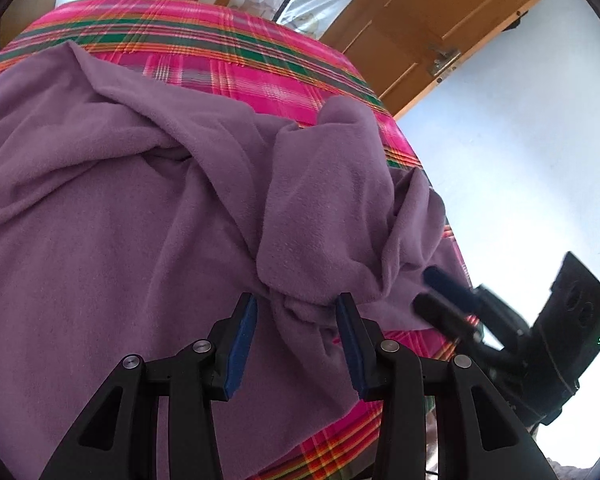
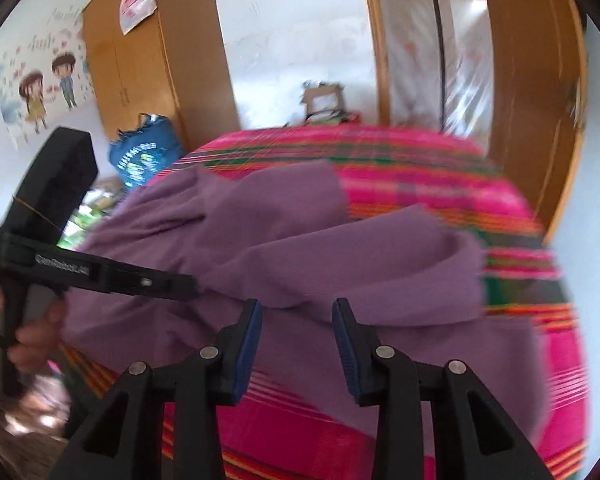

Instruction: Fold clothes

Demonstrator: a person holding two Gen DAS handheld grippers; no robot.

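Observation:
A purple fleece garment (image 1: 148, 216) lies rumpled on a bed covered with a pink plaid blanket (image 1: 236, 60). My left gripper (image 1: 296, 312) is open, its blue pads on either side of a bunched knot of the fleece near the bed's front edge. My right gripper (image 2: 296, 312) is open just above the fleece (image 2: 340, 248), nothing between its fingers. In the left wrist view the right gripper (image 1: 432, 292) comes in from the right, its fingers slightly apart at the garment's right edge. The left gripper (image 2: 192, 284) reaches in from the left, held by a hand (image 2: 40, 336).
A wooden door (image 1: 440, 40) and white wall stand to the right of the bed. A wooden wardrobe (image 2: 148, 60), a blue bag (image 2: 144, 152) and a cartoon wall sticker (image 2: 48, 88) are at the left. A cardboard box (image 2: 324, 96) sits beyond the bed's far end.

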